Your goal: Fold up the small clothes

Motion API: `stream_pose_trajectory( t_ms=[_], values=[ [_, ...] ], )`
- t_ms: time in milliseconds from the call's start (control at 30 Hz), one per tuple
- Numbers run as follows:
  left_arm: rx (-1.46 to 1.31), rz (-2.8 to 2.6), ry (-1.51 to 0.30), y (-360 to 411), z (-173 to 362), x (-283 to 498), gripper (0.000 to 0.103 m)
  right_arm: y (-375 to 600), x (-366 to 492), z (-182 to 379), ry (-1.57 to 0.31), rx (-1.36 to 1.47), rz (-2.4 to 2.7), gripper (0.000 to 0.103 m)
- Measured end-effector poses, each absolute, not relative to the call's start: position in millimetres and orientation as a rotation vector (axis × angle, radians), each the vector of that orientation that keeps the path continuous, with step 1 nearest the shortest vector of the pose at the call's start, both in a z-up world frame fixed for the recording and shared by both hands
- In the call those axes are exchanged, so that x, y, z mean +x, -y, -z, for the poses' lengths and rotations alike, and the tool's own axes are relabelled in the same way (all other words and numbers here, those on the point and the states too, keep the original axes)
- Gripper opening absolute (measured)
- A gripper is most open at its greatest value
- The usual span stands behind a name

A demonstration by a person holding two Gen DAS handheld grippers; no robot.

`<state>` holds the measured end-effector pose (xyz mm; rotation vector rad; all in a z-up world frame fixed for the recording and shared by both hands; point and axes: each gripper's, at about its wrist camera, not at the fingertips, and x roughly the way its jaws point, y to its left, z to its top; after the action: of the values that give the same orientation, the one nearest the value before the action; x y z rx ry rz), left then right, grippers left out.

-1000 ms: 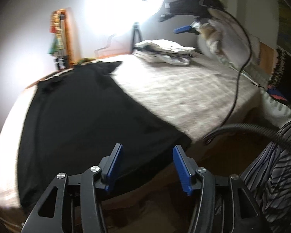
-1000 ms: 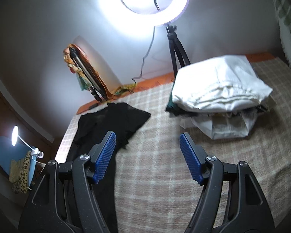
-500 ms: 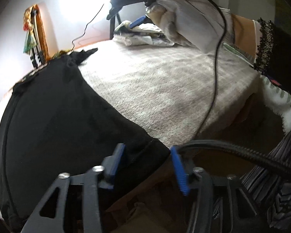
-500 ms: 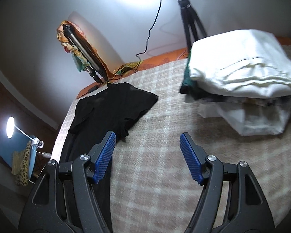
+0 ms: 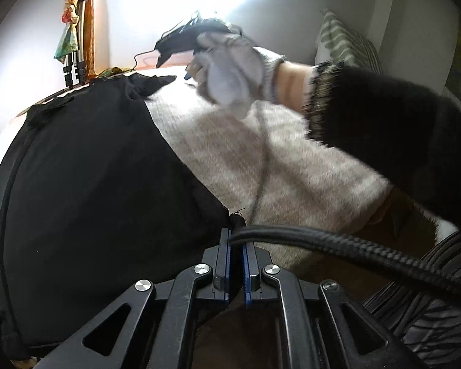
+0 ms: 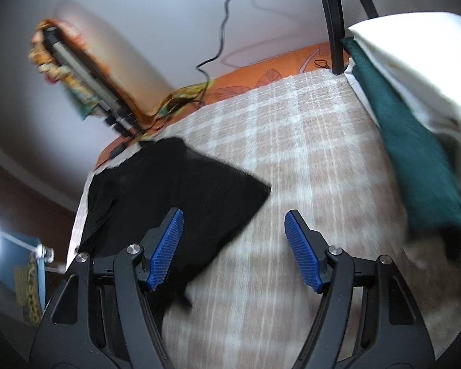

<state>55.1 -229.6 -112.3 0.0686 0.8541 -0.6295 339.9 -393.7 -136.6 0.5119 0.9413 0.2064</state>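
A thick braided cable (image 5: 338,246) crosses the left claw (image 5: 236,240), whose jaws are pinched together on the near corner of the black T-shirt (image 5: 92,178) spread flat on the checked bedspread (image 6: 307,184). The right claw (image 6: 233,243) hangs wide open above its sleeve, beside folded laundry (image 6: 415,70). The gloved right hand (image 5: 230,73) is blurred.

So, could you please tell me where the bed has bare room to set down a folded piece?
The checked blanket is bare between the black shirt and the folded pile, and toward the orange sheet. It is crowded at right under the pile; the shirt covers the left.
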Motion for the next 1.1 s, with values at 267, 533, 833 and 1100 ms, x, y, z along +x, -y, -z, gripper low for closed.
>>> stream_pose_trajectory(
  t_ms=[267,533,833,1100],
  values=[
    [-0.013,0.626,-0.863,222,111,65,0.003,365,362,147,-0.930,0.379,-0.181,0.040],
    [-0.081,0.613,-0.858,214,113,62,0.003,353,366,136,-0.943,0.313,-0.208,0.005],
    [-0.209,0.567,-0.815,185,102,57,0.003,350,367,76,-0.872,0.332,-0.176,0.004],
    [-0.294,0.512,-0.807,147,105,47,0.002,282,376,51,-0.887,0.208,-0.167,0.004]
  ],
)
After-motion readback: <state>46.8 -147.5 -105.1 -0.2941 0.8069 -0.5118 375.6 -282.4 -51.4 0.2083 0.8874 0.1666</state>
